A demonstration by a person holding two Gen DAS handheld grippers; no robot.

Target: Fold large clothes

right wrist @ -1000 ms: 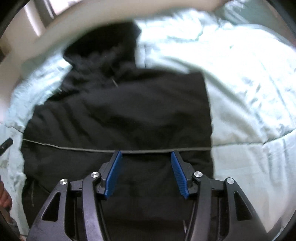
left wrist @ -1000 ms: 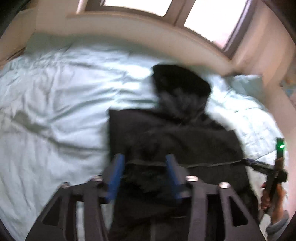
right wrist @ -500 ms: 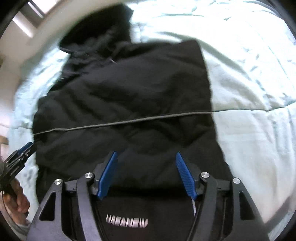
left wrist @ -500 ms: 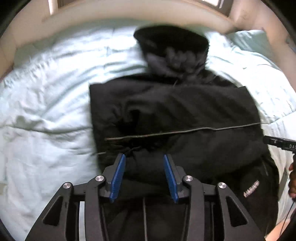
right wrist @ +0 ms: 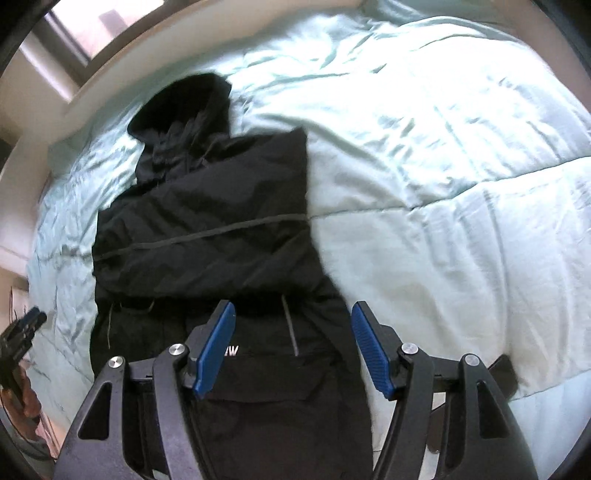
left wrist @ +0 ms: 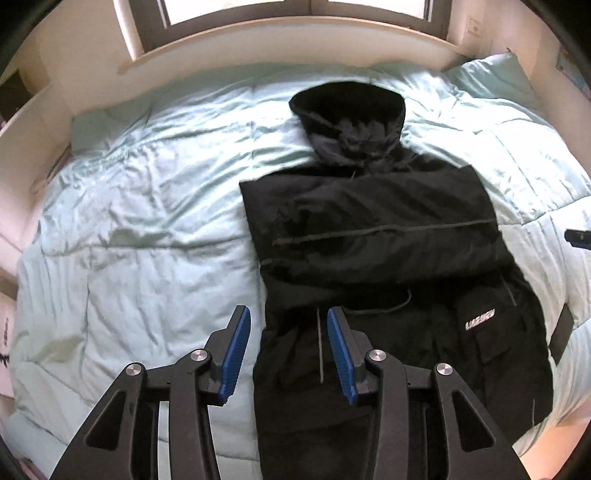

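A black hooded jacket [left wrist: 373, 236] lies flat on a pale green quilted bed [left wrist: 147, 229], hood [left wrist: 347, 114] toward the window, sleeves folded across the chest. It also shows in the right wrist view [right wrist: 207, 236]. My left gripper [left wrist: 288, 350] is open and empty, held above the jacket's lower left edge. My right gripper [right wrist: 291, 347] is open and empty, held above the jacket's lower right side near a white logo [left wrist: 479, 320]. The right gripper's tip [left wrist: 578, 236] shows at the left view's right edge; the left gripper [right wrist: 22, 332] shows at the right view's left edge.
A window [left wrist: 295, 11] with a curved cream sill [left wrist: 288, 40] runs behind the bed. A pillow [left wrist: 491, 77] lies at the far right corner. Bare quilt spreads left of the jacket and right of it [right wrist: 443, 184].
Both grippers have pulled back and up from the jacket. More of the jacket's lower part with its logo and more of the bed now show. Both stay open.
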